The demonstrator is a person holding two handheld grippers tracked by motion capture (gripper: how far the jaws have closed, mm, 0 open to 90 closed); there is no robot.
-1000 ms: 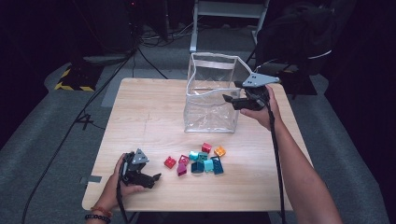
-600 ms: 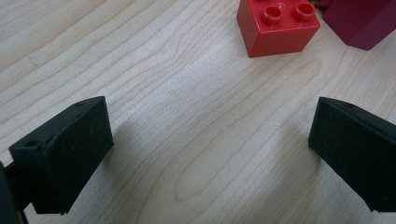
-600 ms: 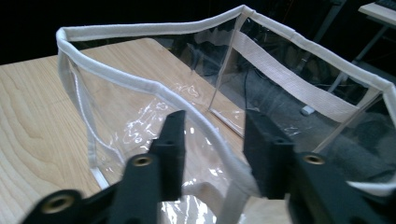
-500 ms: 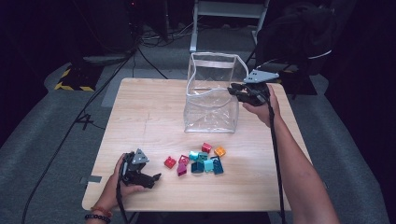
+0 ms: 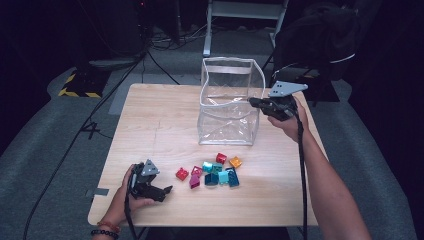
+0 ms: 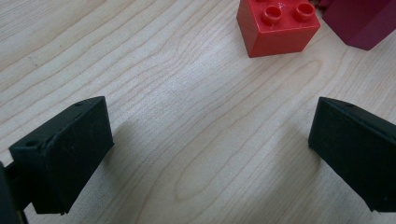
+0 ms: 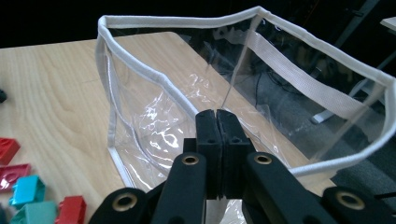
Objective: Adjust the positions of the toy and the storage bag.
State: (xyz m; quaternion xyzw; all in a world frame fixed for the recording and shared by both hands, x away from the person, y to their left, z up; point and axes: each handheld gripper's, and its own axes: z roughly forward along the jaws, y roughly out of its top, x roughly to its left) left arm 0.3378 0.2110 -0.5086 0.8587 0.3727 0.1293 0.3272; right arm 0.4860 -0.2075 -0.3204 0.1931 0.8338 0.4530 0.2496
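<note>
A clear plastic bag [image 5: 227, 107] with white edging stands open at the back middle of the wooden table [image 5: 150, 120]. My right gripper [image 5: 252, 101] is at the bag's right rim. Its jaws have just been closing and now stand shut on that rim. In the right gripper view the pads [image 7: 215, 114] pinch the white edging of the bag [image 7: 154, 116]. My left gripper [image 5: 167, 191] rests open near the front left, with bare wood between its jaws [image 6: 205, 135]. A red brick [image 6: 278, 25] lies just beyond them, apart from both.
Several small bricks [image 5: 220, 172] in red, teal, magenta and orange lie clustered in front of the bag, with the red brick [image 5: 182, 173] nearest the left gripper. A magenta brick [image 6: 359, 21] sits beside it. Dark floor, cables and a chair lie behind the table.
The right gripper moved left onto the bag's right rim and its jaws went from open to shut on it. The left gripper stayed put.
</note>
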